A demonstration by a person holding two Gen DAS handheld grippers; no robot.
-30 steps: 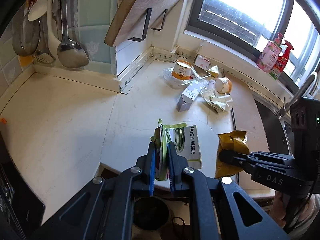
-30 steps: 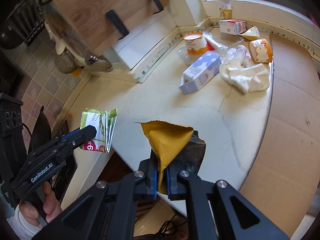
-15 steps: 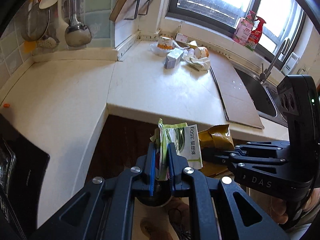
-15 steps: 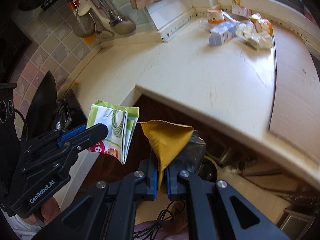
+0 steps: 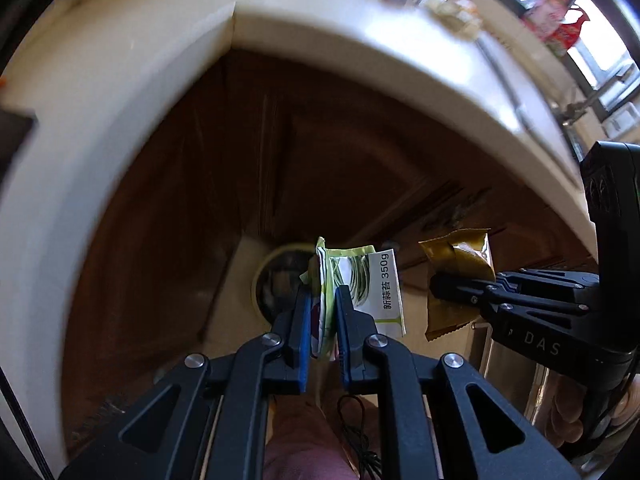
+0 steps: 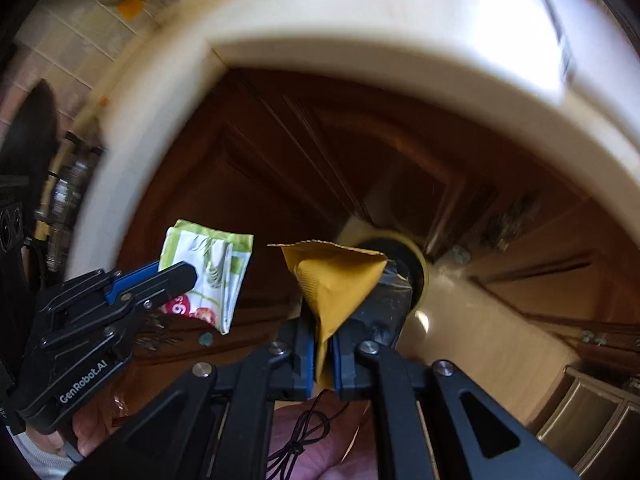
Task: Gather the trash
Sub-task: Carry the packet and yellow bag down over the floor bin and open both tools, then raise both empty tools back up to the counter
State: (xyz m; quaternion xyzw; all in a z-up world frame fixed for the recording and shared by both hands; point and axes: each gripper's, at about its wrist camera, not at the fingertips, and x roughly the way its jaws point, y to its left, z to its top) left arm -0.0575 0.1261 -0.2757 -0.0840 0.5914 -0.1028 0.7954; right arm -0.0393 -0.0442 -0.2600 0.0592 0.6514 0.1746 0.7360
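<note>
At the lower centre of its own view, the left gripper [image 5: 323, 312] is clamped on a folded green-and-white packet [image 5: 360, 284]. The right gripper [image 6: 322, 344], also at lower centre, pinches a crumpled yellow wrapper [image 6: 336, 280]. Beyond both, mid-frame, sits a round bin [image 5: 276, 276] below the blurred pale countertop [image 5: 360, 36] and brown cabinet doors [image 6: 320, 152].

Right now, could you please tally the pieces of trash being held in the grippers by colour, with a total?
Green and white packet, in the left gripper: 1
Yellow-brown wrapper, in the right gripper: 1
Total: 2
</note>
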